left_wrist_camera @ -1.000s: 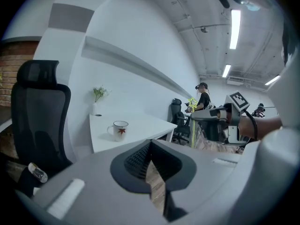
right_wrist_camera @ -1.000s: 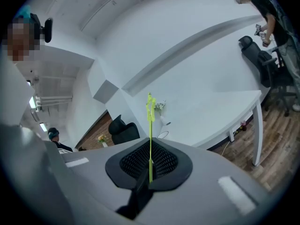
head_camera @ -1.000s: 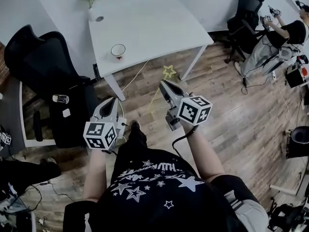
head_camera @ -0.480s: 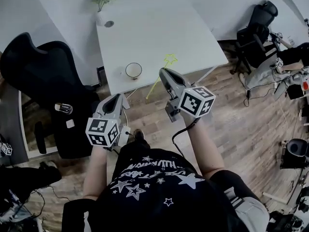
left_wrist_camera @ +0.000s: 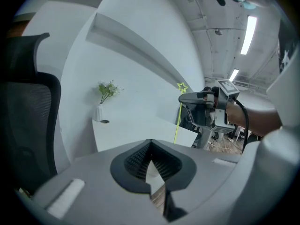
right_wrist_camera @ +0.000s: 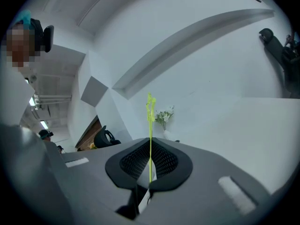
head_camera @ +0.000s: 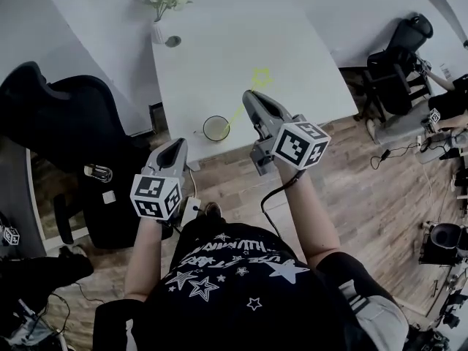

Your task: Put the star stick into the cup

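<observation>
Close by the cup (head_camera: 216,128) at the table (head_camera: 292,50) edge, we pinch the stick (head_camera: 235,115) in our right gripper (head_camera: 249,97), left gripper (head_camera: 175,146) closed on nothing short of the cup, and the stick's slanted end could nudge the rim and topple it.
</observation>
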Demonstrator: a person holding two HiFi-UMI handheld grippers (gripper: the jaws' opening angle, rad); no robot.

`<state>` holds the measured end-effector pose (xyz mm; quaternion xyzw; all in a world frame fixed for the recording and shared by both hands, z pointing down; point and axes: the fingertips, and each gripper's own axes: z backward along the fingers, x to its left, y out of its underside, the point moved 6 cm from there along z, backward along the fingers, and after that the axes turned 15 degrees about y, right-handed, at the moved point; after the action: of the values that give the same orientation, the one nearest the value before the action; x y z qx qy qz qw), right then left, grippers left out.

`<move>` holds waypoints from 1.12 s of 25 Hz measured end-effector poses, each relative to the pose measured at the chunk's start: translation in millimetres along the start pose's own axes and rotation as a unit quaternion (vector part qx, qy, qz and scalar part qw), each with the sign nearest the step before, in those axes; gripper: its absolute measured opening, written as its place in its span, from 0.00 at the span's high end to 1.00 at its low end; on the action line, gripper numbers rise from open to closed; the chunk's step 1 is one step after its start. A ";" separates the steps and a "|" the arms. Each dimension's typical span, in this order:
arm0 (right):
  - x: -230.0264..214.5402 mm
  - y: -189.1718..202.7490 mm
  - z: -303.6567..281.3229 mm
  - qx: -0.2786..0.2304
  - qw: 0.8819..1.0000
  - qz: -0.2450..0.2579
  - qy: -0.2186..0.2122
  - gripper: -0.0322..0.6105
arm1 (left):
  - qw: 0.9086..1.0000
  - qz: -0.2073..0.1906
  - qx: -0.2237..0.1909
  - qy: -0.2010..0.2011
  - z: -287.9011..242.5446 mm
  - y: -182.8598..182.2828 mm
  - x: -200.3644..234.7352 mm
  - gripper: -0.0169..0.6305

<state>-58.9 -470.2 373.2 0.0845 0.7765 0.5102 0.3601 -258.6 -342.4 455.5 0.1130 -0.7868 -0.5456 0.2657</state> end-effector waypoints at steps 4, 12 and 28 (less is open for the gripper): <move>-1.7 9.7 -27.8 0.012 1.000 0.014 0.003 0.91 | 1.000 0.009 0.004 -0.002 -4.9 1.7 15.9 0.97; -15.4 50.7 -59.3 0.059 0.998 0.013 0.022 0.91 | 1.000 0.020 0.016 -0.001 -13.9 5.6 38.8 0.97; -34.9 84.0 -64.7 0.076 0.995 0.016 0.058 0.91 | 0.999 0.029 0.032 0.008 -19.2 20.6 40.9 0.97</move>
<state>-95.1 -495.9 475.6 0.0946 0.8312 0.4594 0.2986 -280.0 -369.0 491.6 0.1030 -0.8047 -0.5110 0.2842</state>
